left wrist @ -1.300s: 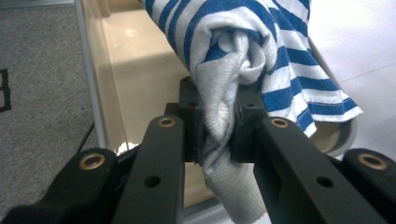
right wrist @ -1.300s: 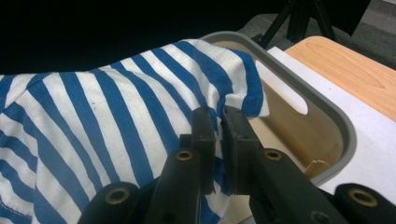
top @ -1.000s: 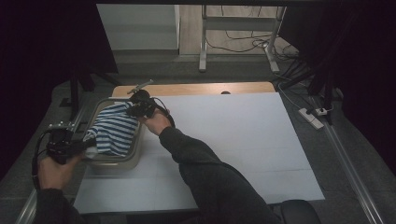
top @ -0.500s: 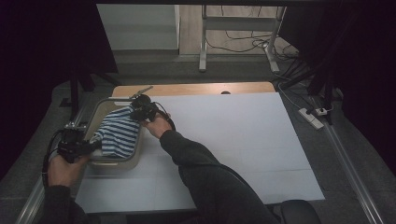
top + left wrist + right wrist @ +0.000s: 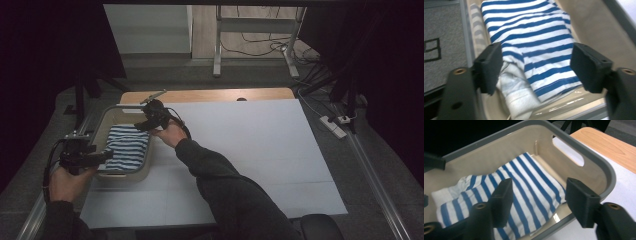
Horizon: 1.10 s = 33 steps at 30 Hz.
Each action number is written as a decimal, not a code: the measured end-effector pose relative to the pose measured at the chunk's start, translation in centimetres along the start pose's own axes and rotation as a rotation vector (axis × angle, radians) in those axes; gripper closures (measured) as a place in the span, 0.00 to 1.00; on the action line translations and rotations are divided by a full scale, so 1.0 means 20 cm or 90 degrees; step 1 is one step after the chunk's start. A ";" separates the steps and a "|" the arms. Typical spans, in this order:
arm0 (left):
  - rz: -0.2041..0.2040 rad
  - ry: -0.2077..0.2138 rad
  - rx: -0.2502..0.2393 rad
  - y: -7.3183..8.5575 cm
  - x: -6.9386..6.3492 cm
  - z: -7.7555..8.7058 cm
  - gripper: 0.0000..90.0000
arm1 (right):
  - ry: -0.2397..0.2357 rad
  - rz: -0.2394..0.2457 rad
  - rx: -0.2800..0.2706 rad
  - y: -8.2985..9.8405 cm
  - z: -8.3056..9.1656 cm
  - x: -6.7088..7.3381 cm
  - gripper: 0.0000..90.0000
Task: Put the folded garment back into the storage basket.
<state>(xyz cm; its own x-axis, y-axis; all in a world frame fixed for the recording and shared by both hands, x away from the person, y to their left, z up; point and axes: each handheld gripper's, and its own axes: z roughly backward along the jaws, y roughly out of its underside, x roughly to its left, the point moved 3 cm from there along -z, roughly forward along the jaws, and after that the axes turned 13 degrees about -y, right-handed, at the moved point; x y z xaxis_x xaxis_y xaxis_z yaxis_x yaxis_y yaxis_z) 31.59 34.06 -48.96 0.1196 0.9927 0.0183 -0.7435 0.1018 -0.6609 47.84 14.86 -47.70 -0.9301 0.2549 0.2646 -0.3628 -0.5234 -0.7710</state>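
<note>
Clearly soft, light striped shirt (image 5: 534,47) lies folded in the bin (image 5: 599,167); both fingers just opened, empty; pinch a folded edge.

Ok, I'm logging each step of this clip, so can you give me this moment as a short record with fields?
shirt: striped blue and white, folded, lying inside the bin
bin: beige with grey rim, at the table's left end
left gripper: jaws have just been opening, apart over the shirt's near end, pads off the cloth
right gripper: jaws have just been opening, apart above the shirt, nothing held
table: white sheet over wood
</note>
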 end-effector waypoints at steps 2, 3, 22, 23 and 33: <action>0.007 0.015 -0.016 0.00 -0.01 0.00 0.22 | -0.007 0.002 0.008 0.01 0.01 0.01 0.36; 0.012 0.022 -0.019 -0.01 -0.01 0.00 0.19 | -0.007 0.005 0.002 0.01 0.01 0.02 0.33; 0.021 0.123 -0.055 -0.04 -0.18 0.04 0.00 | -0.036 0.019 0.046 0.09 0.09 0.07 0.02; 0.020 0.128 -0.058 -0.04 -0.19 0.05 0.00 | -0.035 0.018 0.044 0.09 0.09 0.07 0.02; 0.012 0.150 -0.083 -0.01 -0.28 0.08 0.00 | -0.045 0.033 0.059 0.14 0.14 0.09 0.00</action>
<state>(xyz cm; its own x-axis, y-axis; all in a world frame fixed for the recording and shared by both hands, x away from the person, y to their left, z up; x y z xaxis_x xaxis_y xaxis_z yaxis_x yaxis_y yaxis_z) 30.02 28.64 -47.66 0.2682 0.9500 -0.1599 -0.6582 0.0595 -0.7505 45.09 11.62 -47.77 -0.9482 0.1691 0.2691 -0.3152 -0.6080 -0.7287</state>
